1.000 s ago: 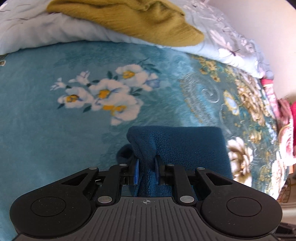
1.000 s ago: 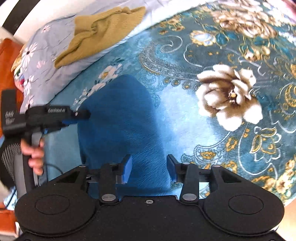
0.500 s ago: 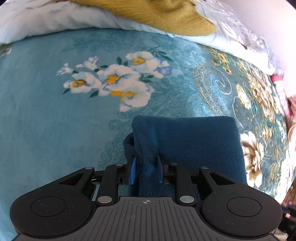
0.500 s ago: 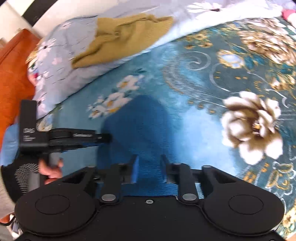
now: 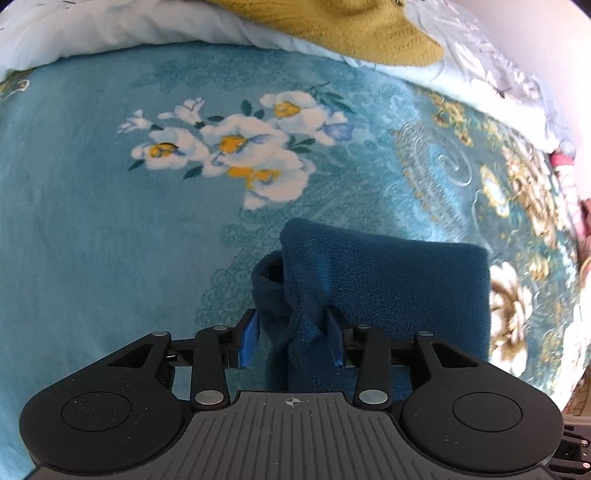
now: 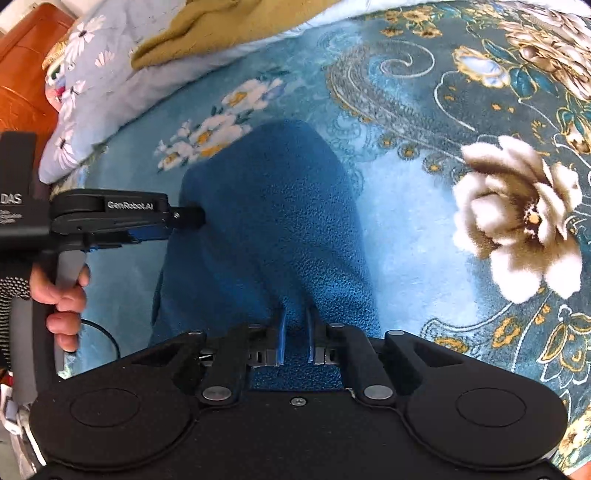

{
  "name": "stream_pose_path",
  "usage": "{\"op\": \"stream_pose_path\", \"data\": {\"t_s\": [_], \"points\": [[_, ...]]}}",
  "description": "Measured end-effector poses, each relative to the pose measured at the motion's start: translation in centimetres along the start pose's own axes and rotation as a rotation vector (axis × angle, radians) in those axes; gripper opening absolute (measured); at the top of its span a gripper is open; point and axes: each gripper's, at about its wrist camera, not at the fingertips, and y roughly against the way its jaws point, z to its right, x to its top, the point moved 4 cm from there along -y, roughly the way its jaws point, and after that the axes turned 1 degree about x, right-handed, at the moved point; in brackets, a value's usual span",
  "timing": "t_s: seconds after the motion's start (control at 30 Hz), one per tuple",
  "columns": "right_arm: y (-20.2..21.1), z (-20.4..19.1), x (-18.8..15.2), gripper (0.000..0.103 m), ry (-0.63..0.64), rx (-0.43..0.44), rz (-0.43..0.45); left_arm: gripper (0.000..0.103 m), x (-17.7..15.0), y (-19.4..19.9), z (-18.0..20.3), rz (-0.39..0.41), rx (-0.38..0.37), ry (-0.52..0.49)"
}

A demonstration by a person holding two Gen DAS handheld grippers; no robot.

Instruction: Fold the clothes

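Floral blanket (image 5: pixel 92 240) bears soft, limp fleece (image 5: pixel 388 280); left gripper (image 5: pixel 291 334) parted around a fold, right gripper (image 6: pixel 294 338) pinching its edge.

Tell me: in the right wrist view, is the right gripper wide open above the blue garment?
No. The right gripper has its fingers drawn close together, pinching a fold of the blue fleece garment between them.

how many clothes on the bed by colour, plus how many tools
dark blue fleece garment: 1
mustard knit garment: 1
tools: 2, the left tool and the right tool
total: 4
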Motion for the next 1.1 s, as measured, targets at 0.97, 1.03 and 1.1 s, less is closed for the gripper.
{"op": "stream_pose_path", "data": {"t_s": [0.97,1.03,1.1], "points": [[-0.3,8.3,-8.8,0.074,-0.736,0.231,0.047,0.081,-0.2,-3.8,-2.5,-0.024,-0.297,0.185],[-0.2,8.1,-8.4,0.069,-0.713,0.226,0.040,0.079,-0.4,-3.9,-2.5,-0.012,-0.298,0.214],[0.0,8.0,-8.1,0.062,-0.689,0.218,0.033,0.069,-0.6,-3.9,-2.3,0.005,-0.288,0.222]]}}
